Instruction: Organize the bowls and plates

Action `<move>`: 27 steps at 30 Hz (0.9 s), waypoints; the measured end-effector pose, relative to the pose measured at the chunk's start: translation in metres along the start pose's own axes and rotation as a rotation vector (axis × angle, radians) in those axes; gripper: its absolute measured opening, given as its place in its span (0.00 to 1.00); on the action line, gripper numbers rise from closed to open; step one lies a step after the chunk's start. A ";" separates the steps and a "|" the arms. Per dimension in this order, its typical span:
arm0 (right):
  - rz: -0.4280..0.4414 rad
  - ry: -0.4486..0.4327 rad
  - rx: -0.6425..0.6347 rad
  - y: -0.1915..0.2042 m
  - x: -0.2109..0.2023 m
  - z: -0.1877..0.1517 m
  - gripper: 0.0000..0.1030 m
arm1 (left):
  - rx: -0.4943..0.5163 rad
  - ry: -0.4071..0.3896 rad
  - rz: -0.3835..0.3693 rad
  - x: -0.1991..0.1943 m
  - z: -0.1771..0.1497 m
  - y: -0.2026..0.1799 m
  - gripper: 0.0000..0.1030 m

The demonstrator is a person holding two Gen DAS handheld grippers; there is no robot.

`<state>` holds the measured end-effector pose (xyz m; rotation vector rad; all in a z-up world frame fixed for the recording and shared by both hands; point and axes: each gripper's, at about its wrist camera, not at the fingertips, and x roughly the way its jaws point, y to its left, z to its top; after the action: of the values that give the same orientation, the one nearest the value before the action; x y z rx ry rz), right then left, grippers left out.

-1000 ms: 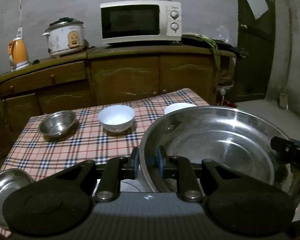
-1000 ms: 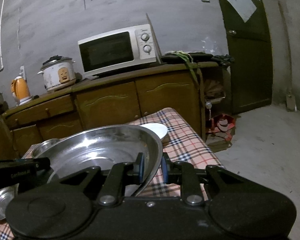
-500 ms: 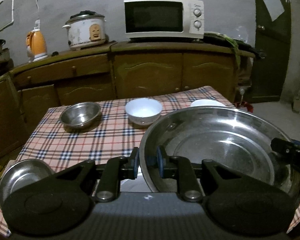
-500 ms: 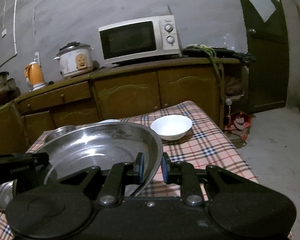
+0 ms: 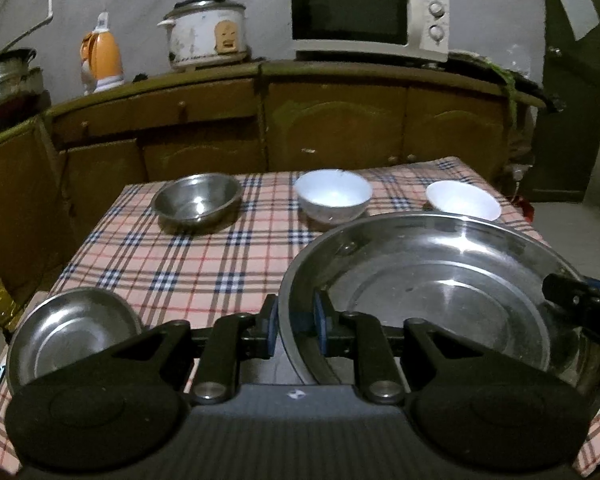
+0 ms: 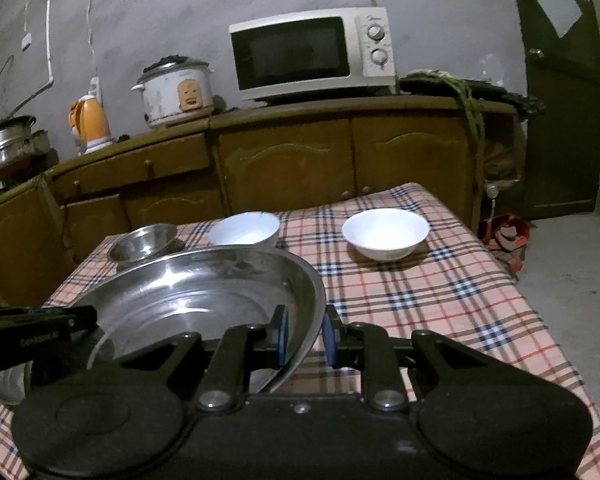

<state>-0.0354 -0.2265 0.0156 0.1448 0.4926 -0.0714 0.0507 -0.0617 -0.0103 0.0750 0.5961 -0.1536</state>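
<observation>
Large steel plate (image 5: 440,292), rim clamped by left gripper (image 5: 296,322), right gripper (image 6: 304,338)

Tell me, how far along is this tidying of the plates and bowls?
Early, it seems. Nothing looks stacked yet. In hand: the large steel basin, gripped at opposite rims by the left gripper and right gripper, above the checked table. Left: the small steel bowl, two white bowls and a steel dish at the near left corner all sit apart.
</observation>
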 end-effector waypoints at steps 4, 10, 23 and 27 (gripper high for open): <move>0.019 0.022 -0.017 0.012 0.015 -0.006 0.23 | -0.007 0.027 0.021 0.011 -0.007 0.011 0.20; 0.046 0.071 -0.017 0.024 0.046 -0.017 0.23 | -0.022 0.074 0.047 0.034 -0.017 0.027 0.20; 0.054 0.179 -0.044 0.038 0.096 -0.049 0.23 | -0.026 0.163 0.084 0.072 -0.041 0.043 0.20; 0.041 0.192 -0.048 0.035 0.105 -0.054 0.23 | -0.020 0.166 0.071 0.079 -0.045 0.041 0.21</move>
<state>0.0350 -0.1872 -0.0770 0.1149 0.6819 -0.0051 0.0965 -0.0255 -0.0910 0.0896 0.7598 -0.0731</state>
